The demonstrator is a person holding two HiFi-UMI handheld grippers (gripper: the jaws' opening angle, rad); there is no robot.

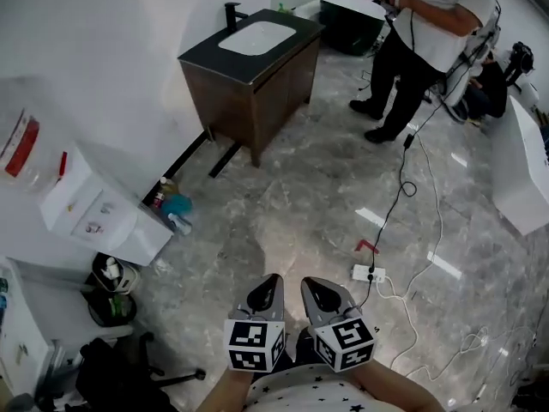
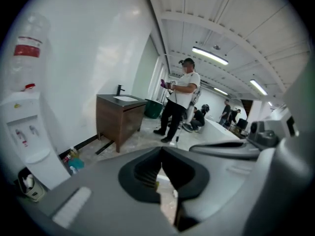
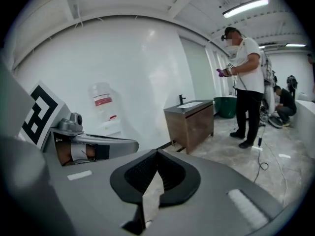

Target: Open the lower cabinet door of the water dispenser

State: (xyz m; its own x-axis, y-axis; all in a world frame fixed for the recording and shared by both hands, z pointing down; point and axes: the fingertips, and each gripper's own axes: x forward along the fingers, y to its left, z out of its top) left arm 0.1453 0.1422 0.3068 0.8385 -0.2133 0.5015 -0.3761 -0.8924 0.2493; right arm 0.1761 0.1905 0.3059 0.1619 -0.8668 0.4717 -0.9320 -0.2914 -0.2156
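The white water dispenser [image 1: 96, 215] stands against the left wall with a clear bottle [image 1: 21, 144] on top. From above I cannot make out its lower cabinet door. It also shows at the left edge of the left gripper view, dispenser [image 2: 23, 132], and in the right gripper view, dispenser [image 3: 109, 126]. My left gripper [image 1: 269, 288] and right gripper [image 1: 316, 290] hang side by side over the bare floor, well to the right of the dispenser. Both are shut and hold nothing: left gripper [image 2: 161, 150], right gripper [image 3: 157, 154].
Bottles [image 1: 170, 208] lie on the floor beside the dispenser, and a small bin [image 1: 111, 295] stands in front of it. A brown sink cabinet [image 1: 253, 71] is further along the wall. A person [image 1: 420, 37] stands beyond, with cables and a power strip [image 1: 369, 273] on the floor.
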